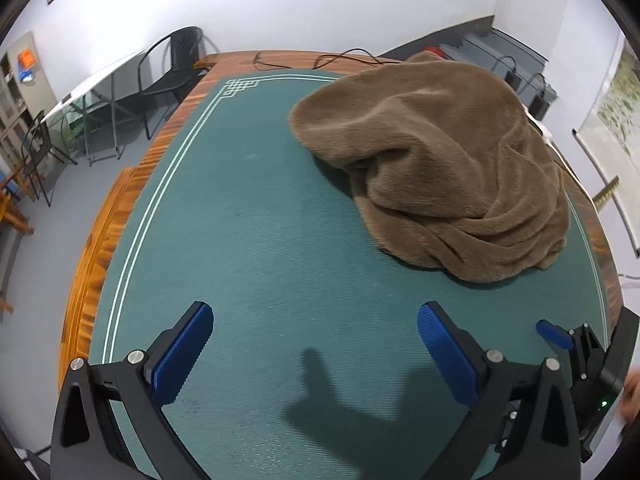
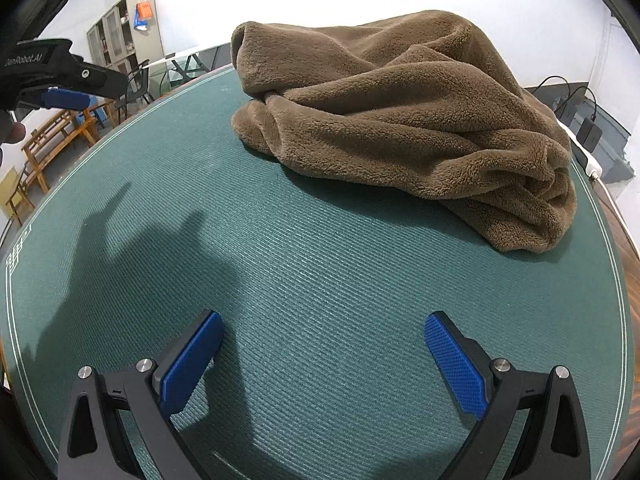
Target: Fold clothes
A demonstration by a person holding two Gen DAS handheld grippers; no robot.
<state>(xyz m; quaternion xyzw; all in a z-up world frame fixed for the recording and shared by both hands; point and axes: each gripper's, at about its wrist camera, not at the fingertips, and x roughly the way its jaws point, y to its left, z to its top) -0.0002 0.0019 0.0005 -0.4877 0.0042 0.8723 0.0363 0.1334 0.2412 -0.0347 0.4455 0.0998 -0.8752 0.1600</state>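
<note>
A brown fleece garment (image 1: 436, 164) lies crumpled in a heap on the green mat (image 1: 248, 240), toward the far right of the table. It also shows in the right wrist view (image 2: 400, 120), bunched and unfolded on the mat (image 2: 320, 272). My left gripper (image 1: 314, 320) is open and empty, hovering over bare mat short of the garment. My right gripper (image 2: 324, 332) is open and empty, over the mat in front of the heap. The right gripper shows at the lower right of the left wrist view (image 1: 576, 340); the left gripper shows at the upper left of the right wrist view (image 2: 68, 92).
The mat lies on a wooden table (image 1: 96, 240). Black cables (image 1: 340, 58) run along the table's far edge. Chairs and a glass desk (image 1: 100, 92) stand to the left. Wooden benches (image 2: 52, 136) and a cabinet (image 2: 124, 32) stand beyond. Black boxes (image 2: 588, 132) sit at right.
</note>
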